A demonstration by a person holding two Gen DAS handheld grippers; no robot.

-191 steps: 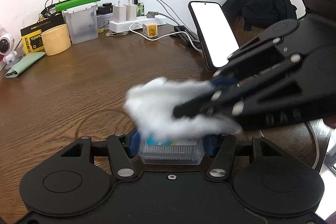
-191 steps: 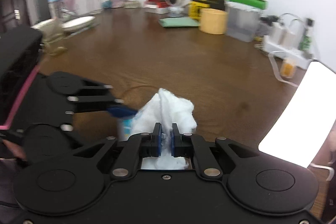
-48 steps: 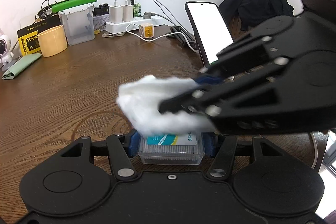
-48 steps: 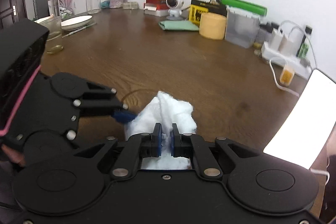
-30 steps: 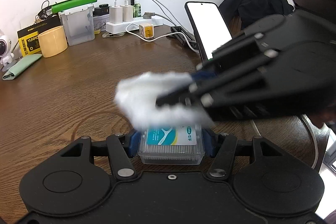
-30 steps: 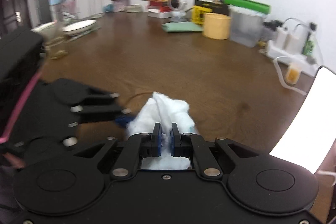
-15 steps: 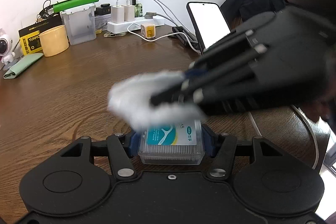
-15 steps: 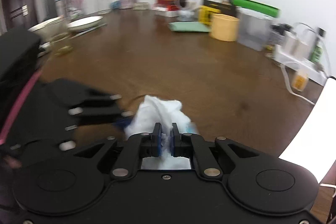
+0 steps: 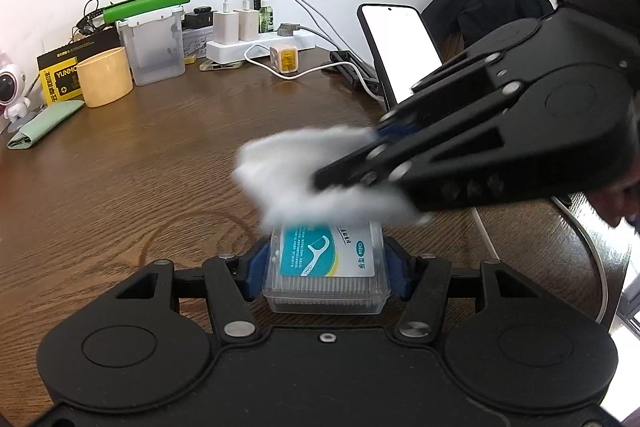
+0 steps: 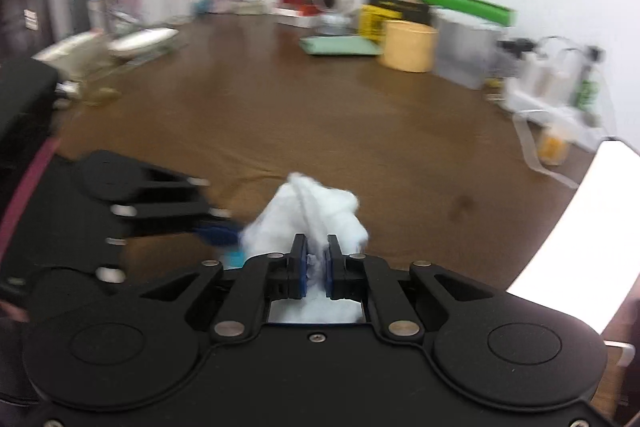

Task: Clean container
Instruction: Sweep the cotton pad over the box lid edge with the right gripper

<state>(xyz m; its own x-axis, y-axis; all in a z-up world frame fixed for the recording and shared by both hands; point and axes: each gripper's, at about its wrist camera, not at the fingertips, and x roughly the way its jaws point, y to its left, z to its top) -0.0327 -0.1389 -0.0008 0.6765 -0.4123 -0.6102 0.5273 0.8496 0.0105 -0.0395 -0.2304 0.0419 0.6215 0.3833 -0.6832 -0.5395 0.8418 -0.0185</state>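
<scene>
Left wrist view: small clear plastic box with a teal-and-white floss-pick label (image 9: 326,267), held above the brown wooden table (image 9: 120,179), clamped at its two sides between the blue pads of the left gripper (image 9: 326,269), label facing up. White fluffy cotton wad (image 9: 316,179), blurred, lies over the far edge of the box lid, pinched in the narrow jaws of the right gripper (image 9: 348,167), which enters from the right. Far left: yellow round cup (image 9: 105,77), clear bin with green lid (image 9: 154,47), folded pale green cloth (image 9: 44,125). Far centre: white power strip with chargers (image 9: 256,41). Right: propped phone with white lit screen (image 9: 400,47).

Right wrist view, blurred: right gripper (image 10: 316,265) nearly closed on the cotton wad (image 10: 308,219), which bulges beyond the fingertips. Left gripper (image 10: 218,231) at near left, a teal corner of the box (image 10: 234,259) just showing beneath the wad.
</scene>
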